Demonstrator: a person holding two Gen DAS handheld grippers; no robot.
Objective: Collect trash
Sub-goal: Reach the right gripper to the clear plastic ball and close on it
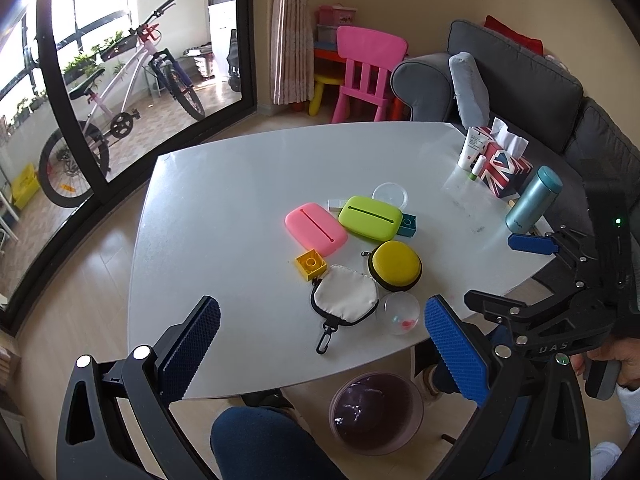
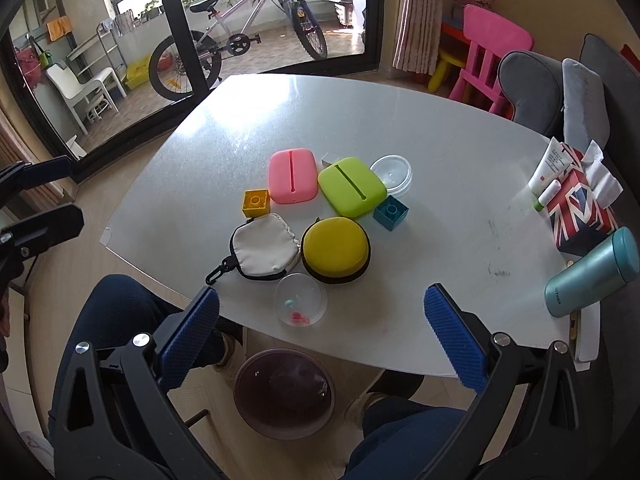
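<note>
A clear plastic capsule ball [image 1: 398, 314] [image 2: 300, 300] with small red and blue bits inside lies near the white table's [image 1: 240, 200] [image 2: 280, 112] front edge. A clear round tub [image 1: 390, 196] [image 2: 391, 173] sits behind the green case. A purple-lined bin [image 1: 334, 408] [image 2: 239, 384] stands on the floor under that edge. My left gripper [image 1: 322, 308] [image 2: 60, 196] hovers open above the front edge, holding nothing. My right gripper [image 2: 322, 296] [image 1: 512, 276] is open too and empty, just over the capsule ball.
On the table lie a pink case [image 1: 316, 228], a green case [image 1: 370, 216], a yellow round case [image 1: 396, 264], a white pouch [image 1: 346, 294], a yellow brick [image 1: 310, 264] and a teal one [image 2: 391, 212]. A flag tissue box [image 2: 580, 208], tubes and a teal flask [image 2: 592, 272] stand right. A person's knees flank the bin.
</note>
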